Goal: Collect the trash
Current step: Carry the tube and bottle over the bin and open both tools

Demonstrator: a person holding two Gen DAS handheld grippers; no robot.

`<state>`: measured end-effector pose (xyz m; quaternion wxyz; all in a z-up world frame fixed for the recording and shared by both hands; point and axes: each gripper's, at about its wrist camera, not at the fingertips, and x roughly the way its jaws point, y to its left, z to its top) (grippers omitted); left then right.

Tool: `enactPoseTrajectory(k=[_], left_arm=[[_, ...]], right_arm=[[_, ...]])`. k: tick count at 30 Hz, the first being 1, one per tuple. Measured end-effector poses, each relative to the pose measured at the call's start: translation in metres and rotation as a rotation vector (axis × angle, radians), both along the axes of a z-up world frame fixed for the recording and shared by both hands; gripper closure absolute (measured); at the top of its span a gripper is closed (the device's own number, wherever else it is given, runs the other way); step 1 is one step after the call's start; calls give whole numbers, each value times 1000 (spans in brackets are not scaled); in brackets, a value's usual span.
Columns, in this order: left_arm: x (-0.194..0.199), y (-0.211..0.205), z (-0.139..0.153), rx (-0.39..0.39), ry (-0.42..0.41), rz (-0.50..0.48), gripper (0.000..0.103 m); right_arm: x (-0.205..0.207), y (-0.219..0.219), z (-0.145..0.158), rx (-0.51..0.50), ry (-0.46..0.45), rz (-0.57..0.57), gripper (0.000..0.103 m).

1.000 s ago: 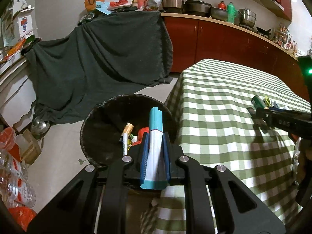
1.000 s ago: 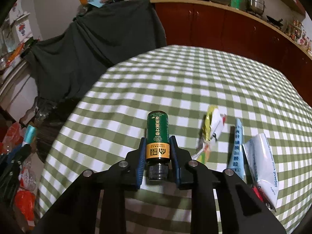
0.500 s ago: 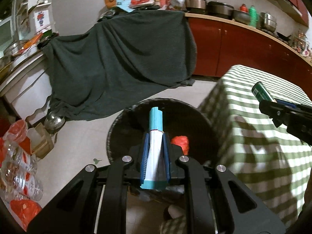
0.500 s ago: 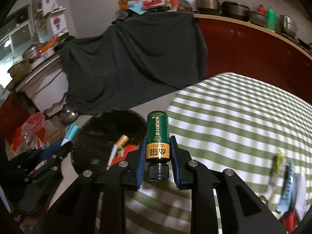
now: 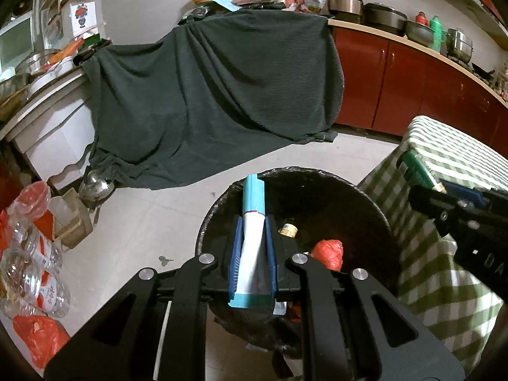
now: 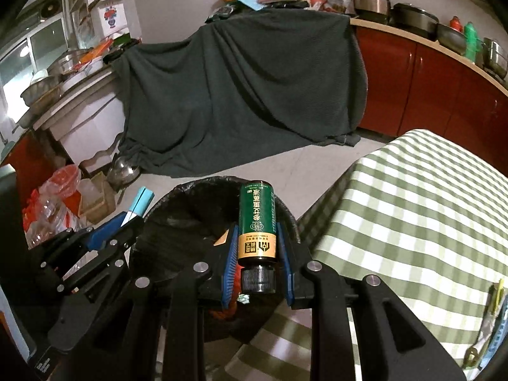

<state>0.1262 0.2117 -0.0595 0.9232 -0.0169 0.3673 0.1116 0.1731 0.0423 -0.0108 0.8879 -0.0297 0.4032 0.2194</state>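
Observation:
My left gripper (image 5: 252, 222) is shut on a white and teal tube (image 5: 252, 231) and holds it over the near rim of the black trash bin (image 5: 365, 197). My right gripper (image 6: 257, 231) is shut on a green bottle (image 6: 256, 219) with a black cap, above the bin (image 6: 177, 209) beside the table edge. The bin holds a red wrapper (image 5: 328, 250) and other trash. The right gripper and bottle show at the right of the left wrist view (image 5: 444, 197). The left gripper and tube show at the left of the right wrist view (image 6: 127, 216).
A green checked tablecloth (image 6: 412, 209) covers the table at right, with wrappers (image 6: 495, 314) near its right edge. A dark cloth (image 5: 216, 101) drapes furniture behind the bin. Plastic bottles and red bags (image 5: 28, 254) lie on the floor at left. Red cabinets (image 5: 412, 85) line the back.
Both grippers have swung left from the table to the bin. The green bottle now hangs over the bin instead of the tablecloth. The tube stays over the bin, which looms closer.

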Motion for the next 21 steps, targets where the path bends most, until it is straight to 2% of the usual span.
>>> enactPoseTrajectory(k=[5, 15, 19, 21], left_arm=[[11, 7, -7, -6, 14, 4, 88], [18, 12, -10, -11, 21, 0, 88], [14, 13, -9, -9, 13, -3, 87], [13, 15, -8, -11, 11, -1, 87]], right_arm=[[6, 13, -6, -15, 35, 1, 78], [14, 28, -9, -60, 29, -1, 78], [14, 28, -8, -60, 23, -7, 63], [13, 27, -6, -56, 17, -11, 62]])
